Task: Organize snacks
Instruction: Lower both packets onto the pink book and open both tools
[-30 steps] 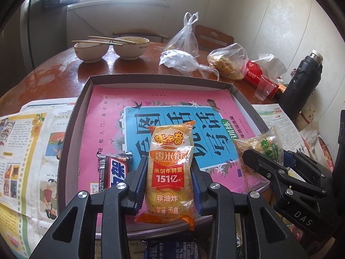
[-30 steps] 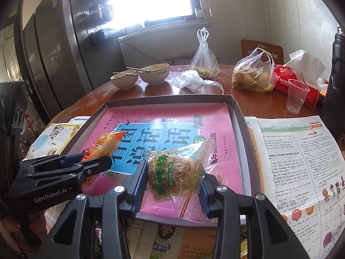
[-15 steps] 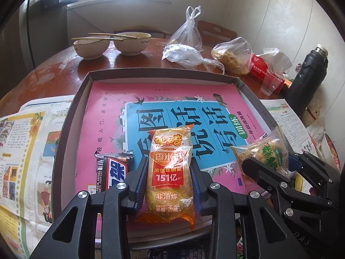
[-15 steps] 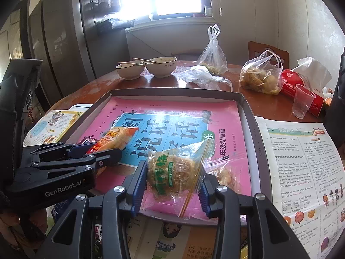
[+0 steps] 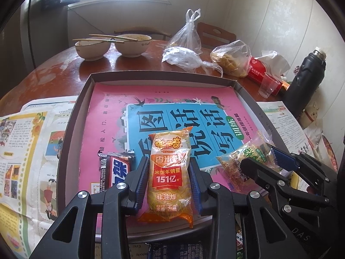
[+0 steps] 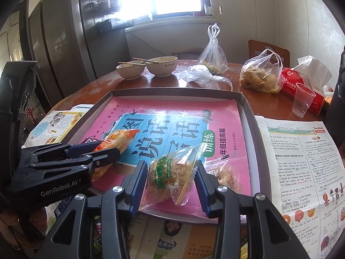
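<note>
My left gripper [image 5: 169,180] clamps the orange rice-cracker packet [image 5: 170,172] at the tray's [image 5: 73,129] near edge; my right gripper [image 6: 171,182] clamps the clear green-labelled snack bag [image 6: 170,172] beside it, toward the near right corner.

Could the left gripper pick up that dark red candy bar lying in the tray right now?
Probably not yet: the left gripper is shut on the orange rice cracker packet. The candy bar lies right beside it in the tray, nothing covering it, so setting the packet down first should free the way.
</note>
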Demonstrator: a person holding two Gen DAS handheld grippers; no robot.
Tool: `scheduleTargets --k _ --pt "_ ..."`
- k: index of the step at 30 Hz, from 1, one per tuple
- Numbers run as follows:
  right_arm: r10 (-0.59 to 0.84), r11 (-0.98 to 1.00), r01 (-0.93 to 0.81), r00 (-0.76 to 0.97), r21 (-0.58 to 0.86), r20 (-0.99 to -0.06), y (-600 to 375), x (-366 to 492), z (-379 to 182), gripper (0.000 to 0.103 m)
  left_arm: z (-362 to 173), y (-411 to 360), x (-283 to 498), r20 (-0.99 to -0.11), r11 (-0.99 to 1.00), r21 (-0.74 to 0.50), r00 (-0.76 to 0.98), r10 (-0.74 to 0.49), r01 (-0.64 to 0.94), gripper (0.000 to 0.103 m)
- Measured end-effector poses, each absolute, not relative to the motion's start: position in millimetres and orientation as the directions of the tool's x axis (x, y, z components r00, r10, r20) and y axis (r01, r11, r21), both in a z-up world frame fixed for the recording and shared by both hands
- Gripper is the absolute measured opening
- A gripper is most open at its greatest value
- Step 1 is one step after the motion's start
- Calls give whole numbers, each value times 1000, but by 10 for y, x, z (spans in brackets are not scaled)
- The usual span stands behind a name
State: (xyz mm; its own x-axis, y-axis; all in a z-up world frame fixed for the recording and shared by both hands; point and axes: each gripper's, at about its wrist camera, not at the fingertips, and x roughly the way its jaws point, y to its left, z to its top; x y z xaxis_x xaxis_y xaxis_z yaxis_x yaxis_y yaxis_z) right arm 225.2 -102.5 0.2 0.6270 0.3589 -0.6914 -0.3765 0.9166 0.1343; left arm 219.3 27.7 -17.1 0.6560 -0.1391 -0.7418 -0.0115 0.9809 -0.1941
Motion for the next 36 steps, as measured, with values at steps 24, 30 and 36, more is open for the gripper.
scheduleTargets --k 24,30,36 --pt "351 924 -356 636 142 -687 -1140 2241 93 51 -72 299 2084 -739 979 -203 656 -154 1 47" --pt "351 924 -354 640 143 -683 -1155 2228 120 53 -21 317 2028 -734 978 -207 661 -156 2 58" --pt "351 926 -349 647 146 -677 -1182 2213 157 56 46 377 1965 -724 977 -214 673 -152 -10 61"
